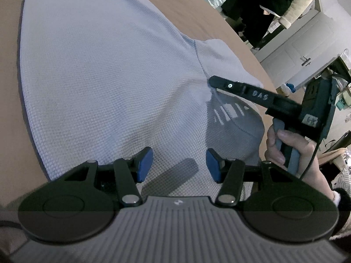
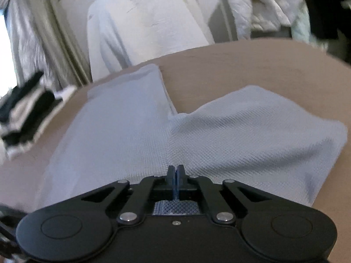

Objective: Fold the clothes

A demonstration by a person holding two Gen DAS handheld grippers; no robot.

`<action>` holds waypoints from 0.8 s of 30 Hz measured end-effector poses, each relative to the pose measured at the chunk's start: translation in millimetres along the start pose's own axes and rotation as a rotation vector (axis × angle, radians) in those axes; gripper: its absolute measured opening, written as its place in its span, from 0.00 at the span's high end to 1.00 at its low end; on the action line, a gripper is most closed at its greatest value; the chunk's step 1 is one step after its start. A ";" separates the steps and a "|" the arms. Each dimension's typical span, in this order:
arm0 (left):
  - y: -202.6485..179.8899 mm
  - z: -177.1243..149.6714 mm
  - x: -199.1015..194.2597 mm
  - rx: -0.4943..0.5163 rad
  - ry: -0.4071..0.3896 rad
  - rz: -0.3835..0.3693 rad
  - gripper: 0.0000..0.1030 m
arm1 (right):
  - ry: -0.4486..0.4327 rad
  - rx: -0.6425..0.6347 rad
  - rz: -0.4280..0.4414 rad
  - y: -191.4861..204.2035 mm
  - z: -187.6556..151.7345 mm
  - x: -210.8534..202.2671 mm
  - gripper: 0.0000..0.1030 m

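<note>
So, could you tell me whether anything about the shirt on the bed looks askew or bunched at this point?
Yes. The light blue shirt lies mostly flat on the tan bed, but near the collar the fabric is drawn into a puckered ridge where the right gripper is shut on it. The left gripper hovers open above the cloth.

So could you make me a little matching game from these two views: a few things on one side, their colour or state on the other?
Things:
1. left claw
2. right claw
3. waffle-knit shirt
4. bed sheet

States:
A. tan
B. pale blue, lying spread out
C. pinched on fabric
D. pads apart, gripping nothing

Pairs: 1-D, 2-C, 3-B, 4-A
</note>
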State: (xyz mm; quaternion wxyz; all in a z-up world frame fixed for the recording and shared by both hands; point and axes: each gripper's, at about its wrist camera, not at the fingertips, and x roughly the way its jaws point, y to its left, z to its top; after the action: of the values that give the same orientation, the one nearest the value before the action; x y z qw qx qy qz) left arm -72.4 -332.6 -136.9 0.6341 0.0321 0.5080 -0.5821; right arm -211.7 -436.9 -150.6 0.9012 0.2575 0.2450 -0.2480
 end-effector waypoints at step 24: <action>-0.1 0.5 5.7 0.016 0.000 0.007 0.49 | -0.028 0.036 -0.054 -32.1 11.9 -25.3 0.99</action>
State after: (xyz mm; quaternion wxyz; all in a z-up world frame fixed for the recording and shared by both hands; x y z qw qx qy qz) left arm -73.2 -337.0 -140.5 0.6359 0.0386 0.5032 -0.5839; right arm -245.5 -459.6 -138.4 0.8927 0.2634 0.2347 -0.2802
